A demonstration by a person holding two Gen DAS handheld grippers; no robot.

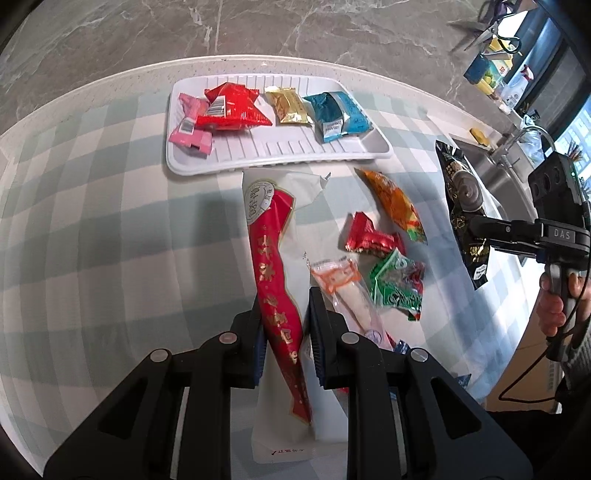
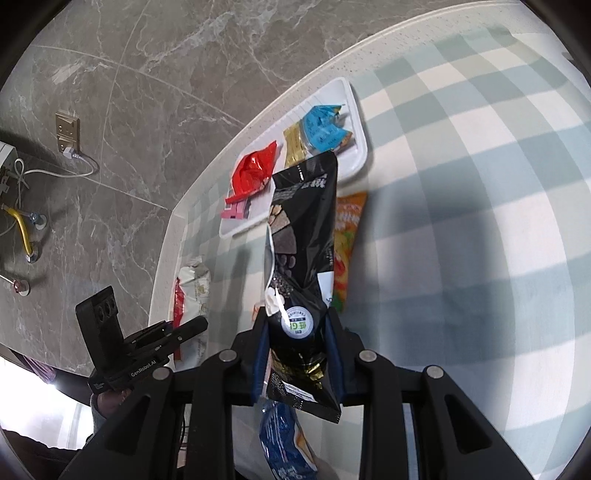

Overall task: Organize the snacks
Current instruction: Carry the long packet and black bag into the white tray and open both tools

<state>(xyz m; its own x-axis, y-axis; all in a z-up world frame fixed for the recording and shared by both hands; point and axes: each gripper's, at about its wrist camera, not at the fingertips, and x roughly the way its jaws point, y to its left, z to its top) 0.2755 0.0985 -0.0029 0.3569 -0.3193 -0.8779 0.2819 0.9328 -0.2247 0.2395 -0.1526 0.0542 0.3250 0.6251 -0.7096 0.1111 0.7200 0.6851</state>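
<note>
My left gripper (image 1: 284, 306) is shut on a long white and red snack packet (image 1: 275, 258), held above the checked tablecloth and pointing toward the white tray (image 1: 258, 158). The tray holds a pink packet (image 1: 192, 129), a red one (image 1: 232, 107), a gold one (image 1: 288, 105) and a blue one (image 1: 338, 114). My right gripper (image 2: 297, 321) is shut on a black snack bag (image 2: 301, 236), held upright in the air; it also shows in the left wrist view (image 1: 463, 214). Loose on the cloth lie an orange packet (image 1: 397, 201), a small red one (image 1: 371, 236), a green one (image 1: 399, 286) and an orange-white one (image 1: 347, 291).
The table's far edge meets a grey marble floor (image 1: 258, 26). A steel sink with tap (image 1: 509, 155) and bottles stand at the right in the left wrist view. A blue packet (image 2: 282, 439) lies under my right gripper. Wall sockets and cables (image 2: 66, 147) lie beyond the table.
</note>
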